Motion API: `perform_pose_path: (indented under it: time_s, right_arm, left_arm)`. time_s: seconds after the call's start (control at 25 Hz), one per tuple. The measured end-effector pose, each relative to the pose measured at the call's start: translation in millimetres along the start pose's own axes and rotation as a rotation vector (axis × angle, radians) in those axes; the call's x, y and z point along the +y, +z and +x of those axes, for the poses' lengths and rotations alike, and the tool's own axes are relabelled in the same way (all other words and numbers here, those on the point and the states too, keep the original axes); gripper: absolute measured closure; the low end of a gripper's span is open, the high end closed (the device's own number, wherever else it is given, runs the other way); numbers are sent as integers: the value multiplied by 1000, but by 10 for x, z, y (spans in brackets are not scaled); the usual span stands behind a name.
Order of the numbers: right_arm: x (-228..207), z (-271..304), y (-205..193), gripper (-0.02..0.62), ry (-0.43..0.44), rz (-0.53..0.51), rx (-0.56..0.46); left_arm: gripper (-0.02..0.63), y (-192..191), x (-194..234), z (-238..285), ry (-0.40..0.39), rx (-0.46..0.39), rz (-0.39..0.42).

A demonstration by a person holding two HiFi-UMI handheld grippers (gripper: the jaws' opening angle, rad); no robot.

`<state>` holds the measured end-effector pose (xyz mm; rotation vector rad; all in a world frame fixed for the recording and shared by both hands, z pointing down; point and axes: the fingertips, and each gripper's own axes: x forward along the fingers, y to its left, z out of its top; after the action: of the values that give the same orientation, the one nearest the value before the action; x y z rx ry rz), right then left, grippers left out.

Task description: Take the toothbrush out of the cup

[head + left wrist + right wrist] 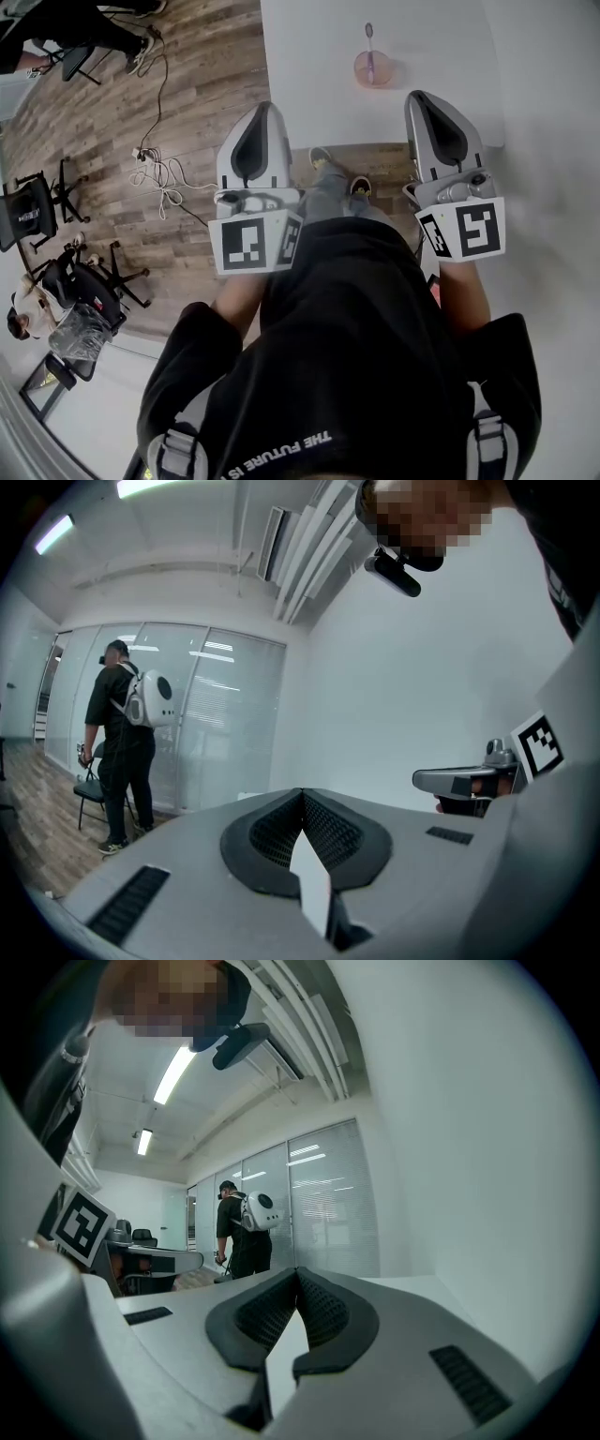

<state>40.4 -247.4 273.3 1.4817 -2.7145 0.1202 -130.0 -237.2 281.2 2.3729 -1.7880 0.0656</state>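
The left claw [263, 111] and right claw [420, 97] are both pressed together on nothing, and we hold them short of the white tabletop [309, 75], seemingly readying a reach, while the toothbrush [369, 42] stands in the pink cup [372, 69] at twelve o'clock, well ahead.

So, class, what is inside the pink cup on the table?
One toothbrush stands in the pink cup, its upper end poking above the rim. Its lower end is veiled by the cup wall.
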Motion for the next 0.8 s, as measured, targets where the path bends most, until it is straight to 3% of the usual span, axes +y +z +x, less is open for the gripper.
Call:
perform_pose_path:
  time_s: [0.4, 0.8]
  right_arm:
    - [-202, 178, 19, 575, -2, -46, 70]
    - [-241, 316, 4, 575, -49, -63, 68]
  left_arm:
    - [589, 35, 85, 370, -67, 3, -23]
    - [588, 26, 199, 545, -117, -5, -23]
